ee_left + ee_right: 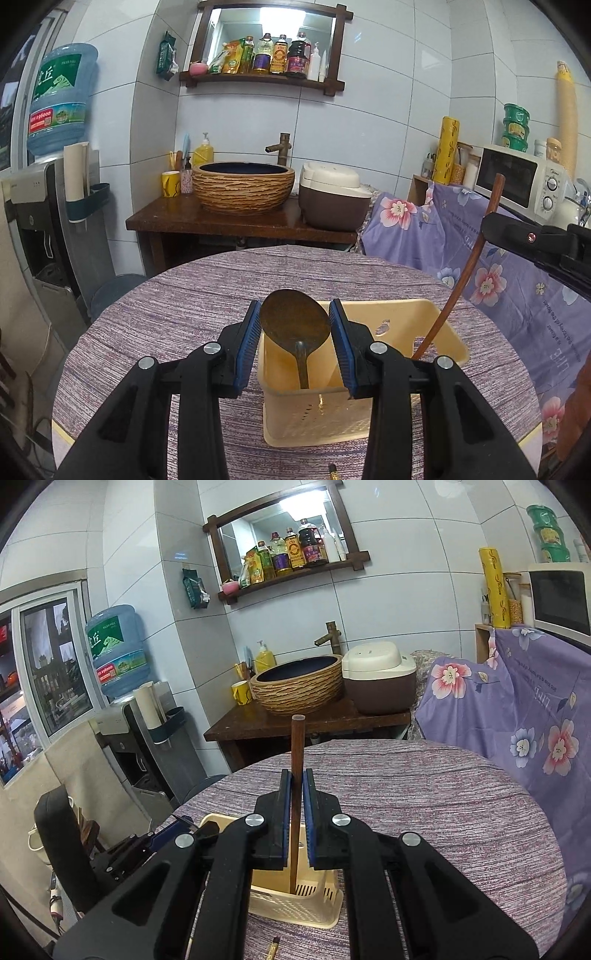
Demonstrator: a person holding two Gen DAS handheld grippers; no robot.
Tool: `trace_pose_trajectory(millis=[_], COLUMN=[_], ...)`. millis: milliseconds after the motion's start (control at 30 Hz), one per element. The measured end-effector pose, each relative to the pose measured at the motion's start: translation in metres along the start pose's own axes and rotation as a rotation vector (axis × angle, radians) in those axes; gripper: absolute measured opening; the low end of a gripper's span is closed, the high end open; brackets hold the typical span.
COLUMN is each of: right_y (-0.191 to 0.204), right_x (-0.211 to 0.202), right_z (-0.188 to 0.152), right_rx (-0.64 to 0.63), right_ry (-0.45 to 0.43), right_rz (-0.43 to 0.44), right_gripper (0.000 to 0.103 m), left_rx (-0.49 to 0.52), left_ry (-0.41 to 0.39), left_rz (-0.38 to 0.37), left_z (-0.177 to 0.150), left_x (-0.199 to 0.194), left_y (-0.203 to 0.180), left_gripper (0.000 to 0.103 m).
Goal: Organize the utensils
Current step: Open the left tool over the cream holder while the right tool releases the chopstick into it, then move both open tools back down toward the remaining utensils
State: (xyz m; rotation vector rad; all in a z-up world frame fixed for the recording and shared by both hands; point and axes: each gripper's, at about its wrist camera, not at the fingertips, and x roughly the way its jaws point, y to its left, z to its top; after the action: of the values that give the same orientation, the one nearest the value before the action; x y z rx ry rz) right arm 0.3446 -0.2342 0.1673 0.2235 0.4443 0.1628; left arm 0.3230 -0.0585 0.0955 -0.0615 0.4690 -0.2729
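Holding, left gripper [294, 325]: partly open fingers were pressed on a dark spoon [294, 325], bowl up, handle down in the basket [436, 325].
Right gripper [296, 794]: clamped on a wooden stick [297, 746], lower end in the basket.
Basket: set on the table [184, 295].

Left gripper [293, 345]: matte black plastic linkage arms, four round silver pivot screws, two straight fingers faced with ribbed blue pads [246, 349]. Right gripper [295, 821]: same black build, same four silver screws, blue ribbed pads [309, 823]. Seen side-on from the left wrist camera, right of the left gripper, its black body carries a small red-centred fastener.
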Motion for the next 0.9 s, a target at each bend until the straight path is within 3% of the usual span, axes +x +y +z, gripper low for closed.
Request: trace_pose_trajectory(millis=[167,300,367,400,433,633,767,900], right_y=[-0.001,-0.001,-0.002,-0.002,-0.002,-0.001,-0.007,-0.008], right_x=[-0.002,-0.003,-0.005,-0.008,-0.012,-0.025,-0.034,-0.046], right_z=[-0.001,-0.004,-0.007,-0.01,-0.013,-0.039,-0.068,-0.104], right_rx=[-0.006,-0.01,-0.007,-0.004,-0.004,-0.027,-0.006,-0.045], right_ry=[-0.004,0.012,0.011,0.008,-0.002,0.045,0.114,0.159], right_rz=[0.003,-0.005,-0.007,-0.004,-0.006,-0.034,-0.053,-0.102], right_gripper=[0.008,0.012,0.029,0.051,0.061,0.062,0.069,0.069], left_rx=[-0.007,-0.004,-0.007,-0.014,-0.025,-0.035,-0.025,-0.056], left_ry=[-0.023,-0.041,-0.05,-0.054,-0.058,-0.056,-0.04,0.011], left_rz=[-0.008,-0.014,-0.009,-0.004,0.003,0.047,0.111,0.121], left_z=[0.0,-0.001,-0.003,-0.004,-0.007,-0.032,-0.055,-0.08], left_x=[-0.007,-0.019,-0.027,-0.031,-0.036,-0.064,-0.078,-0.085], left_y=[0.0,0.0,0.001,0.003,0.005,0.012,0.015,0.024], left_gripper=[0.039,0.048,0.053,0.058,0.064,0.087,0.096,0.097])
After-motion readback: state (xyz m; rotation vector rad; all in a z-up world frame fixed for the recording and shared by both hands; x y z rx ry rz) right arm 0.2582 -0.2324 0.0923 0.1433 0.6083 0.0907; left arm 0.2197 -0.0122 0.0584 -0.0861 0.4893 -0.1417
